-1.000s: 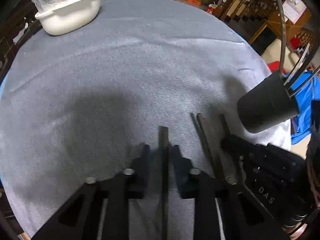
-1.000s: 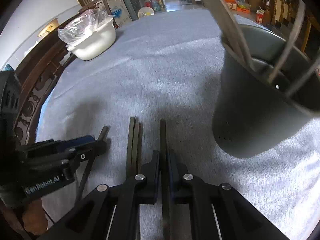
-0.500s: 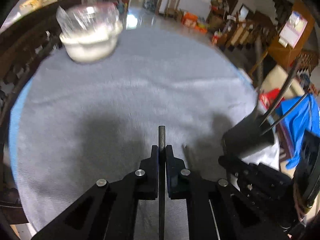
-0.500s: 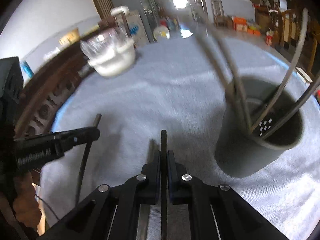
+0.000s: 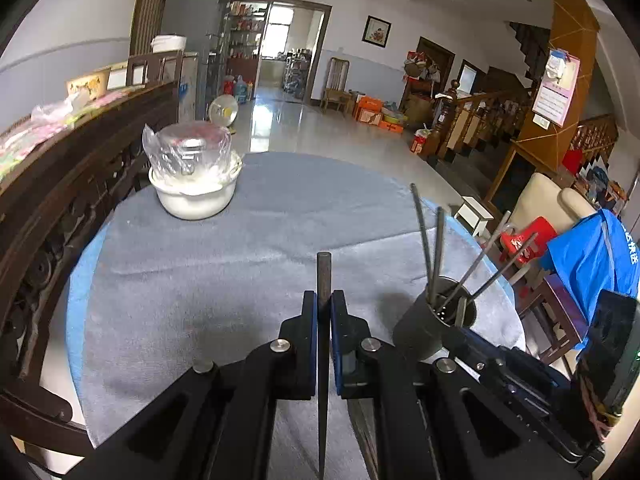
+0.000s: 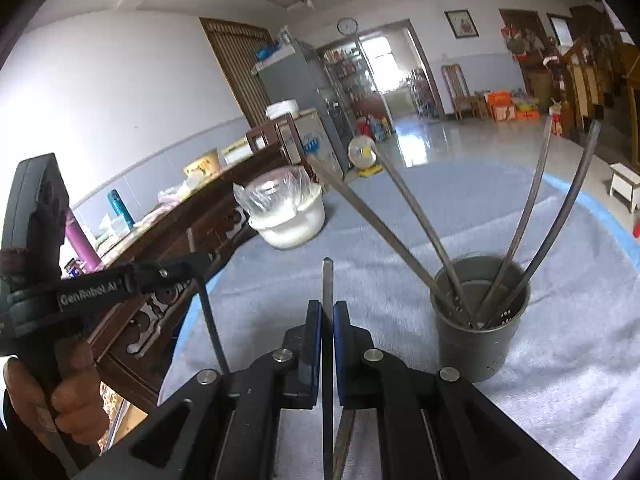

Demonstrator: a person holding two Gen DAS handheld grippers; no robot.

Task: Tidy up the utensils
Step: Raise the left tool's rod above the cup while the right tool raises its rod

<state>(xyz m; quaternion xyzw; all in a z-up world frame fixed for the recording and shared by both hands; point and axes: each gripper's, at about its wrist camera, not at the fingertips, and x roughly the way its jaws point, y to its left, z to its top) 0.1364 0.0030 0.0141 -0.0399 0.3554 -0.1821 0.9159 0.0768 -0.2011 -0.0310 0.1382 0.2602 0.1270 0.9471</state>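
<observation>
My left gripper (image 5: 323, 300) is shut on a dark chopstick (image 5: 323, 276) and holds it lifted above the grey tablecloth. My right gripper (image 6: 327, 308) is shut on another dark chopstick (image 6: 327, 280), also lifted. A dark round utensil holder (image 6: 480, 340) stands on the cloth to the right of my right gripper, with several chopsticks leaning in it. The holder (image 5: 424, 332) also shows right of my left gripper. More chopsticks (image 6: 344, 440) lie on the cloth under the right gripper. The left gripper with its chopstick (image 6: 208, 312) shows at the left of the right wrist view.
A white bowl (image 5: 192, 196) covered with plastic wrap stands at the far left of the round table (image 5: 280, 208). A dark wooden bench back (image 5: 60, 184) runs along the left. A chair with a blue garment (image 5: 592, 256) is at the right.
Both grippers have risen from the cloth, each carrying its chopstick, and tilted up so the room shows. The left gripper closed on its chopstick a second ago.
</observation>
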